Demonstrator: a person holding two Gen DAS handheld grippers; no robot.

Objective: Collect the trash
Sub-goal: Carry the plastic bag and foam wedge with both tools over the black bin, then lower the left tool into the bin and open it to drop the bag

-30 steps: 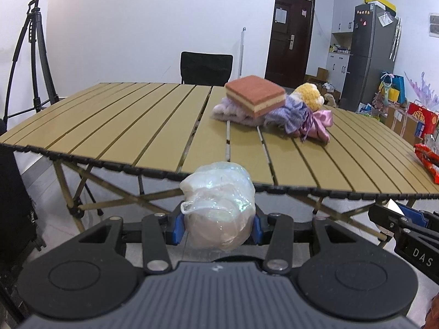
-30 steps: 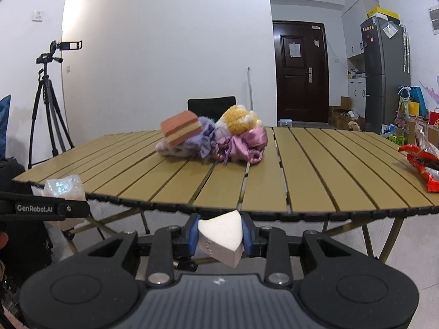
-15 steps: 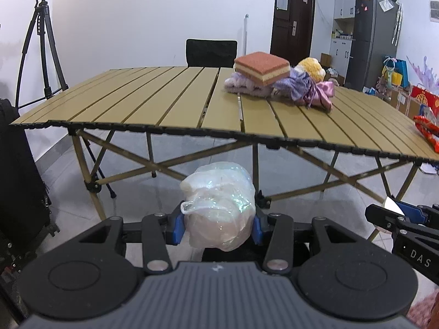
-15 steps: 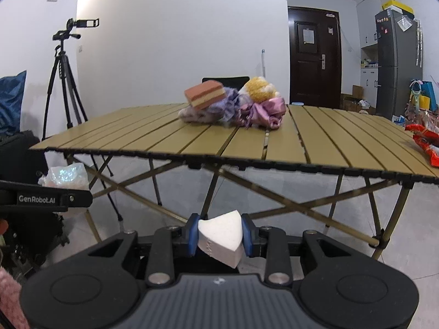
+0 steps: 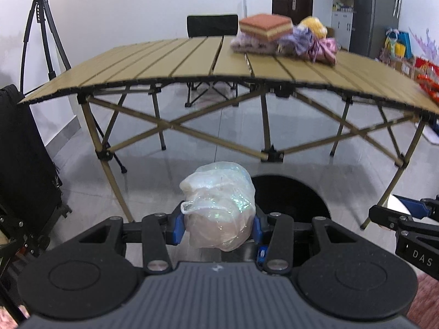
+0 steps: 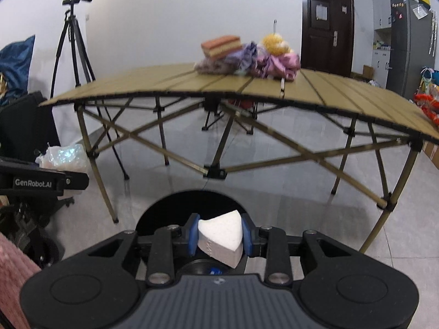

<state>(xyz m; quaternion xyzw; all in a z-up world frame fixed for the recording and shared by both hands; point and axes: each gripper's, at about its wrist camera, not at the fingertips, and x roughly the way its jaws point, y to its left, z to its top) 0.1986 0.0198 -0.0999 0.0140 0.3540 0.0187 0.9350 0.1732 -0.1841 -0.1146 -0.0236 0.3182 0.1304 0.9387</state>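
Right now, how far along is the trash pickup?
Both pieces are picked up: the left gripper grips a crumpled plastic bag, the right gripper a white wedge. Both hang near the black bin on the floor. Left: drop them in. A red wrapper still lies on the table.

Folding table [image 5: 192, 57]: spans upper frame. On it, upper right: sponge block [image 5: 265, 26] atop cloth heap [image 5: 288, 45], plush toy [image 5: 314, 26] behind. Chair [image 5: 211, 26] behind table. Tripod [image 5: 41, 27]: upper left. Bin [image 5: 290, 197] (on floor, before table): lower centre, behind crumpled bag [image 5: 219, 213].
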